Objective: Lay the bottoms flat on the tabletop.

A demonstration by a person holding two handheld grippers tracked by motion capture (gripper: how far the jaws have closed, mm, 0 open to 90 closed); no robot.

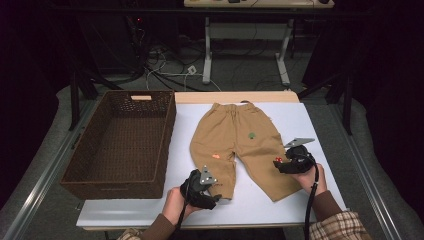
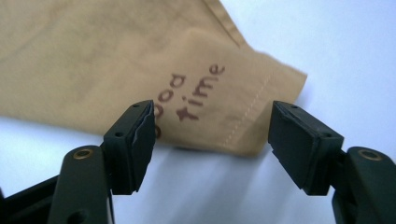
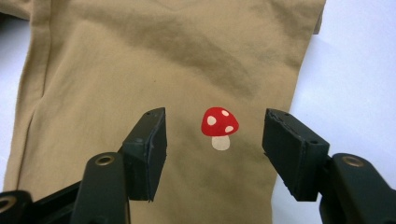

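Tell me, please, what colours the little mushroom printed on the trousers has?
The mushroom has a red cap with white spots and a pale cream stem, clearest in the right gripper view.

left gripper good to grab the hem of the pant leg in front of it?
Probably yes. The left gripper has its jaws open and empty, the hem lies flat on the white board just ahead, and nothing sits between.

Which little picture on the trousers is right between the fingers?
The red mushroom, white-spotted, lies between the right gripper fingers; the green print and orange print sit elsewhere.

On your table (image 1: 310,125), the basket (image 1: 122,142) sits just left of the trousers (image 1: 237,145); both grippers rest at the trousers' near leg ends.
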